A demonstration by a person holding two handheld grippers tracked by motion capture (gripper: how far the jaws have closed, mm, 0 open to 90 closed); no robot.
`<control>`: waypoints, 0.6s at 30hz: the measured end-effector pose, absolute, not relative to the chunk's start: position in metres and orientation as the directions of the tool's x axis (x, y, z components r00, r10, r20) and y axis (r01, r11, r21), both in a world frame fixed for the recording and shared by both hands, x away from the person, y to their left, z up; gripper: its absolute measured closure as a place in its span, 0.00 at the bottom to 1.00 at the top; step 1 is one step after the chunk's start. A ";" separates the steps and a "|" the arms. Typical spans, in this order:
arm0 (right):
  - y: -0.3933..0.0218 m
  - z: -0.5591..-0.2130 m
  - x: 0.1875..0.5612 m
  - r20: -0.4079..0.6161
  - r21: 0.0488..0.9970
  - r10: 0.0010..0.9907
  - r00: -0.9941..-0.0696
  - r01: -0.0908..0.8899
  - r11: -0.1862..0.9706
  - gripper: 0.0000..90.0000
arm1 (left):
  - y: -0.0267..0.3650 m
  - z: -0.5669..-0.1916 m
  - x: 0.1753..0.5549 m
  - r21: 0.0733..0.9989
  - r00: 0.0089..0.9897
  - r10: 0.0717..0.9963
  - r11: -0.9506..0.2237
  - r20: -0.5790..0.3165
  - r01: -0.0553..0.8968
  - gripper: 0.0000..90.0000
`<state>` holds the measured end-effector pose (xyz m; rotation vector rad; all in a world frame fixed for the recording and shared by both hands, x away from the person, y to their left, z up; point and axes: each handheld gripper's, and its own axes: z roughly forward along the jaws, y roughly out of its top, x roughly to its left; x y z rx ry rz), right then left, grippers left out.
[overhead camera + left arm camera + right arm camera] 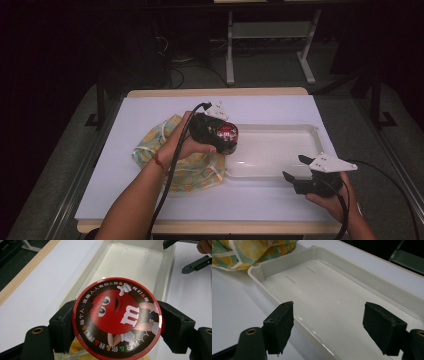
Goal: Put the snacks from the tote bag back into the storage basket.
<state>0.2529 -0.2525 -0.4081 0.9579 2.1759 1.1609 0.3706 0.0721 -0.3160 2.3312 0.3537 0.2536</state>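
Left hand-held gripper [116,322] clamps round tin [117,318], lid facing camera; right hand-held gripper [328,327] gapes.

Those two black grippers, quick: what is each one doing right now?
Left gripper: shut on the round red candy tin, held over the end of the white tray.
Right gripper: open, holding nothing.
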 end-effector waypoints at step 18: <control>-0.254 -0.408 0.253 -0.088 0.853 0.768 -0.634 0.350 0.386 0.27 | 0.047 -0.334 0.381 0.721 0.936 0.351 -0.658 0.038 0.218 0.26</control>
